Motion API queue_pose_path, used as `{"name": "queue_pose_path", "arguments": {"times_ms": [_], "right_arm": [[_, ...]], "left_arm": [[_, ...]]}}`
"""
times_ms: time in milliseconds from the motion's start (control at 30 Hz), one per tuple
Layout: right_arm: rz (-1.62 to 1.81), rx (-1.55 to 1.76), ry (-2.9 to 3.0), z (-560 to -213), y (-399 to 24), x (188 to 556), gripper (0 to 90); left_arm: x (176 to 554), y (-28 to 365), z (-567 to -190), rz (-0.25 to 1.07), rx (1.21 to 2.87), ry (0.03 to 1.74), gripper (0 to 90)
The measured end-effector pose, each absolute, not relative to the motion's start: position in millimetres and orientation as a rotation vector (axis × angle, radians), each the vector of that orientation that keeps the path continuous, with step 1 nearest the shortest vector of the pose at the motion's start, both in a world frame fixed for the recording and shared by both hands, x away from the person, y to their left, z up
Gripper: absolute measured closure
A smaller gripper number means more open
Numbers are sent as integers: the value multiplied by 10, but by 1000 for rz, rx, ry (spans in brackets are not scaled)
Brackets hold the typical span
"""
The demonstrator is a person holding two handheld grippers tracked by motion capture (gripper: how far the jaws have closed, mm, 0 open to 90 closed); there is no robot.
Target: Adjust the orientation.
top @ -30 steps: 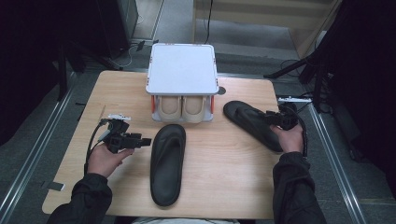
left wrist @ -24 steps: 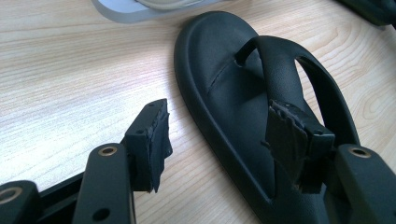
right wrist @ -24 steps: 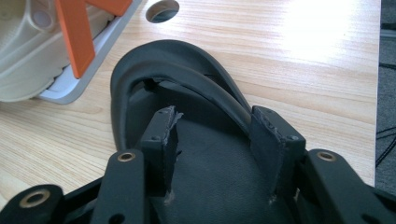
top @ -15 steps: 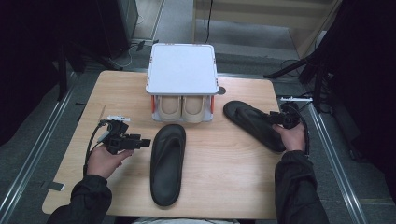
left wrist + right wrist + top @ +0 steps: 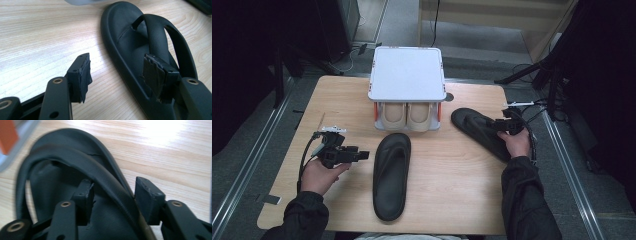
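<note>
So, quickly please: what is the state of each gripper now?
Left gripper: open, holding nothing, beside the near black sandal.
Right gripper: open, jaws just closing a little around the strap of the far black sandal, not yet clamped.

A: From where does the high view look?

B: From above the person's side, forward and down on the whole worktop (image 5: 462,165).

A: And the two gripper views?

B: Each sits low and very near, looking along its own tongs. The left one faces the middle sandal (image 5: 140,50), the right one faces the right sandal (image 5: 62,170). The high view shares both sandals (image 5: 391,172) (image 5: 477,130) with them.
</note>
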State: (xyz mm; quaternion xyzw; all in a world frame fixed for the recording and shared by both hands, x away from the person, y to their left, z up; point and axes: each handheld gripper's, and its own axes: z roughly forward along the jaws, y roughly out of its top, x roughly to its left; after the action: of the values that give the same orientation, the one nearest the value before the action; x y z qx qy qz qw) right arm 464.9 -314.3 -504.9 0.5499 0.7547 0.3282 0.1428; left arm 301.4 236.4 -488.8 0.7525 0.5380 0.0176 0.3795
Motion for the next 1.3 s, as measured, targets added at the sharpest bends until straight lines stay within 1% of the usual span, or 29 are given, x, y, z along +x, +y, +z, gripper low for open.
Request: {"name": "queue_pose_path", "arguments": {"times_ms": [67, 600, 833, 1300], "right_arm": [[911, 1582, 2168, -5064, -3125, 4664, 561], [905, 1595, 2162, -5051, -3130, 4677, 690], [921, 1600, 2153, -4979, -3088, 4652, 790], [919, 1608, 2154, -4809, -2966, 4539, 805]], "left_arm": [[3003, 2383, -4888, 48, 1918, 1378, 403], [2978, 2418, -4887, 52, 1906, 1391, 404], [2976, 2419, -4885, 55, 1905, 1388, 403], [2976, 2413, -4868, 59, 1895, 1380, 404]]}}
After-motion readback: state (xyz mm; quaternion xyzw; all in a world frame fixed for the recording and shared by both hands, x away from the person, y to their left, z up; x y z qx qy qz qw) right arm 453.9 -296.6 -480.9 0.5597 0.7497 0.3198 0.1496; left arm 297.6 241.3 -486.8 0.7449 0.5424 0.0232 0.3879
